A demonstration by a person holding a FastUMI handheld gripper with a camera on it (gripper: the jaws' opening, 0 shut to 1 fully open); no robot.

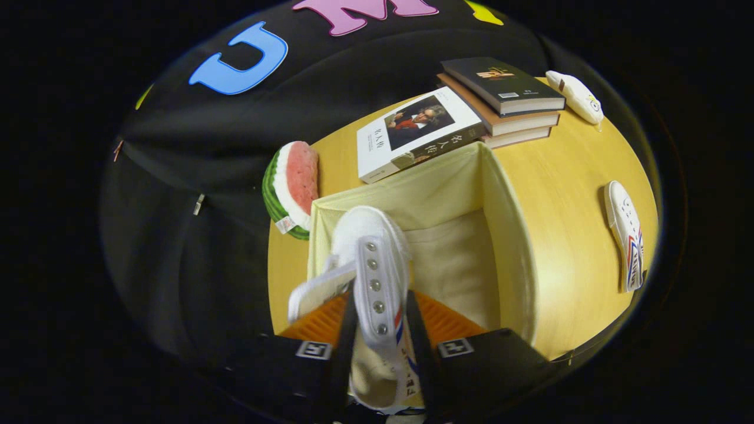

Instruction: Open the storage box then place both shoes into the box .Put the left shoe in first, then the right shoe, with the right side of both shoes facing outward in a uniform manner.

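My gripper [380, 330] is shut on a white canvas shoe [372, 259], both fingers pressing its eyelet side, toe pointing away. The shoe hangs over the left part of the open cream fabric storage box [506, 235], just above its inside. A second white shoe [625, 235] with red and blue stripes lies on its side on the wooden table [565, 176], to the right of the box.
A watermelon-slice toy [291, 188] leans by the box's far left corner. A white book [415, 132] and a stack of books [503, 100] lie beyond the box. A small white object [576, 96] rests at the table's far right edge.
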